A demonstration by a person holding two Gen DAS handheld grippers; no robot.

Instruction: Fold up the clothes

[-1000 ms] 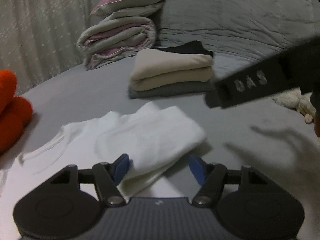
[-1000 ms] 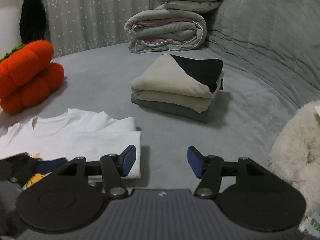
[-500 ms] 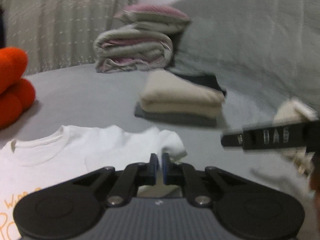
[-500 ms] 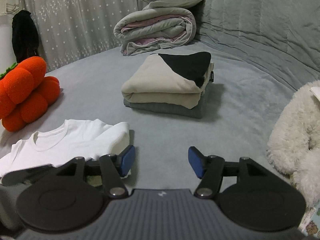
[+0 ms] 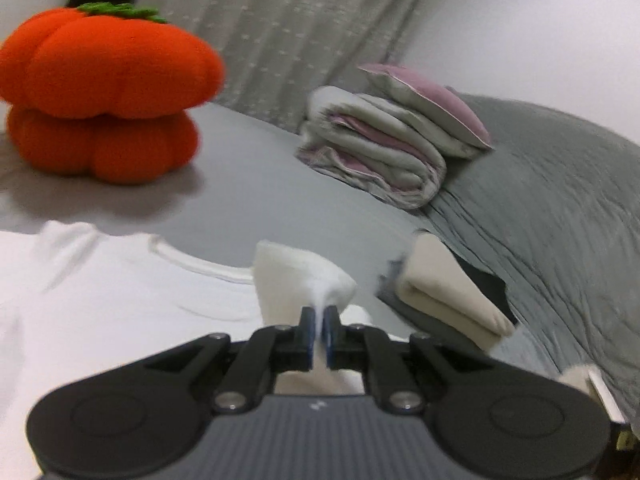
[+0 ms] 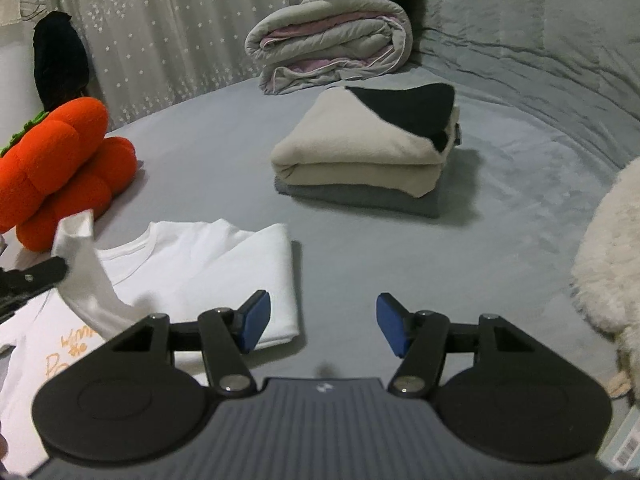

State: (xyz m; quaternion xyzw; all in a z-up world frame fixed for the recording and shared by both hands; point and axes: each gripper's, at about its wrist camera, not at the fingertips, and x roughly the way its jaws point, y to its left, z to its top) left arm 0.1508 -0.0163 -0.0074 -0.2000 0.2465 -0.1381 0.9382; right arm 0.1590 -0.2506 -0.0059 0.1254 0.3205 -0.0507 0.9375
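Observation:
A white T-shirt (image 6: 192, 256) with orange lettering lies on the grey bed, its right side folded over; it also shows in the left wrist view (image 5: 100, 296). My left gripper (image 5: 319, 334) is shut on the shirt's sleeve (image 5: 300, 280) and holds it lifted above the shirt; the raised sleeve (image 6: 80, 268) shows at the left of the right wrist view. My right gripper (image 6: 322, 322) is open and empty, low over the bed just right of the shirt's folded edge.
A stack of folded clothes (image 6: 368, 152), cream, black and grey, sits mid-bed. A rolled quilt with a pillow (image 6: 332, 44) lies behind it. An orange pumpkin cushion (image 6: 56, 164) is at the left, a white fluffy toy (image 6: 612, 256) at the right.
My left gripper shut on the sleeve and has lifted it, swinging left toward the pumpkin cushion. My right gripper stayed open and moved slightly forward.

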